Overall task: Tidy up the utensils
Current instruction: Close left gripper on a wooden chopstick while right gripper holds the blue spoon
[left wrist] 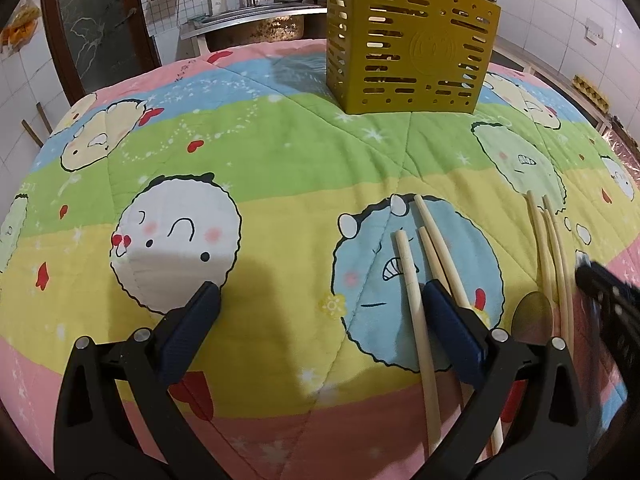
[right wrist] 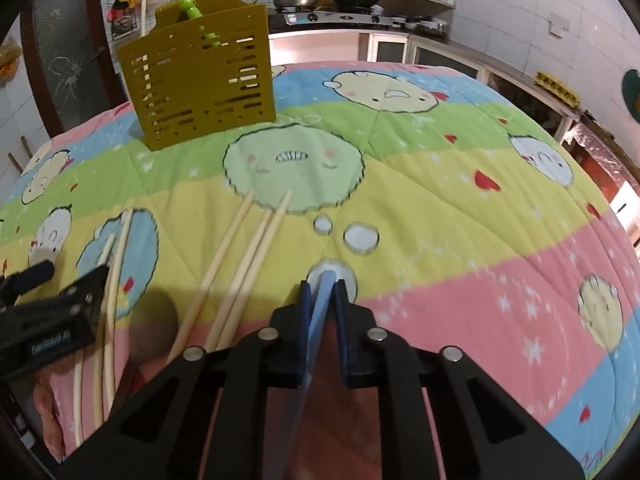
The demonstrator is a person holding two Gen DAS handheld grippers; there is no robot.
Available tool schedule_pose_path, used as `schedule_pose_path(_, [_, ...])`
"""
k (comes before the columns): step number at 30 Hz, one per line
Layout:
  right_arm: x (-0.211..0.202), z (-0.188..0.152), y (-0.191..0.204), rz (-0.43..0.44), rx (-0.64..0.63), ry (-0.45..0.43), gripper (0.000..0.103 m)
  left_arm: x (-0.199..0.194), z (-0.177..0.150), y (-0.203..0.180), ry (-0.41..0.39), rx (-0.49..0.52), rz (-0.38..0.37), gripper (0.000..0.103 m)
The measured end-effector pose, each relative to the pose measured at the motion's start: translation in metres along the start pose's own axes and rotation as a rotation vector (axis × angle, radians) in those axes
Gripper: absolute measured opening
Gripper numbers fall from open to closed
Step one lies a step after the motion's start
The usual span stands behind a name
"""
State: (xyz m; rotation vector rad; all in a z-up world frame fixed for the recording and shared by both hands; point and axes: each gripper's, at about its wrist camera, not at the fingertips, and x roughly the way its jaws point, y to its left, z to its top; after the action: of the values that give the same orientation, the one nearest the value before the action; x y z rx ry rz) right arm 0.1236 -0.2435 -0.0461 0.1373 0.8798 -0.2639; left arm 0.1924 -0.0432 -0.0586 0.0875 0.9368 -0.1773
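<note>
Right gripper (right wrist: 323,286): jaws drawn together on a thin pale-blue handle (right wrist: 320,312), which stands on edge between the pads and runs back under the tool; what utensil it belongs to cannot be told, since its other end is hidden.
Grip quality: the handle is caught near the pad tips and looks slightly skewed, so a firm, steady squeeze is wise before any lift.
Left gripper (left wrist: 320,294): jaws wide apart and holding nothing; its right finger (left wrist: 452,320) lies over a group of three chopsticks (left wrist: 408,264) near the quilt's near edge.
Second chopstick group (right wrist: 236,264): three more, lying just left of the right gripper, tips toward the far edge.
Spoon (left wrist: 534,314): a dark, round bowl shows between the two grippers, beside the second group; its handle is not clear.
Quilt (right wrist: 460,208): soft, padded and uneven, so thin sticks sink in and may roll when nudged.
Holder (right wrist: 204,84): yellow slotted caddy standing upright toward the far left corner of the quilt, already holding a green utensil (right wrist: 192,10) and one pale stick (right wrist: 143,14).
Step in hand: judged as lifting the blue-handled piece for carriage to the holder.
Doing it well: raise straight up clear of the nearby chopsticks, keep the handle from swinging, then lower it end-first into an open compartment.
Risk: a tip-only pinch may let the handle pivot or slip.
</note>
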Motion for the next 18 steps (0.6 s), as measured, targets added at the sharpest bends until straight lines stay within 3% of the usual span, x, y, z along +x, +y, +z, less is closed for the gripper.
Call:
schedule_pose_path(6, [0.014, 0.015, -0.007, 0.039, -0.009, 0.007, 0.01, -0.004, 0.002, -0.005, -0.006, -0.003, -0.014, 0.081])
schedule_pose_path(13, [0.015, 0.011, -0.008, 0.047, 0.002, -0.014, 0.01, -0.011, -0.002, -0.018, -0.011, 0.031, -0.04, 0.048])
schedule_pose_path(18, [0.016, 0.011, -0.009, 0.051, 0.009, -0.016, 0.01, -0.008, 0.004, -0.022, 0.005, 0.008, -0.04, 0.037])
